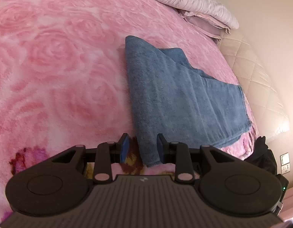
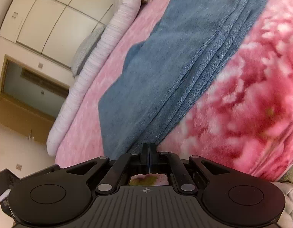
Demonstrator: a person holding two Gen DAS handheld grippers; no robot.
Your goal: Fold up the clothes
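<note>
Left gripper [image 1: 142, 148] is spread, its blue-padded fingers straddling the near corner of a blue fleecy garment [image 1: 176, 98] without closing on it. Right gripper [image 2: 149, 156] has its fingers pressed together right at the garment's [image 2: 171, 72] near edge; whether any cloth is caught between them I cannot tell, since the tips hide the contact.

That blue garment lies flat on a pink rose-patterned plush blanket [image 1: 57, 57] spread over the bed, already doubled into a long strip: the right wrist view shows several stacked layer edges running along one side, and the left wrist view shows a stepped upper layer. A rolled pale striped quilt [image 1: 194, 1] lies well apart, near the bed's far side.

By my judgement the work is partway through folding, with lengthwise folds in place. The scene fits either a moment of taking hold of the near end for a further fold across the length, or a moment of letting go after laying a fold down. If another fold is due, it calls for both grippers to pinch every layer at the near corners together, lift evenly, and carry the end over without letting the stacked edges slide apart.
</note>
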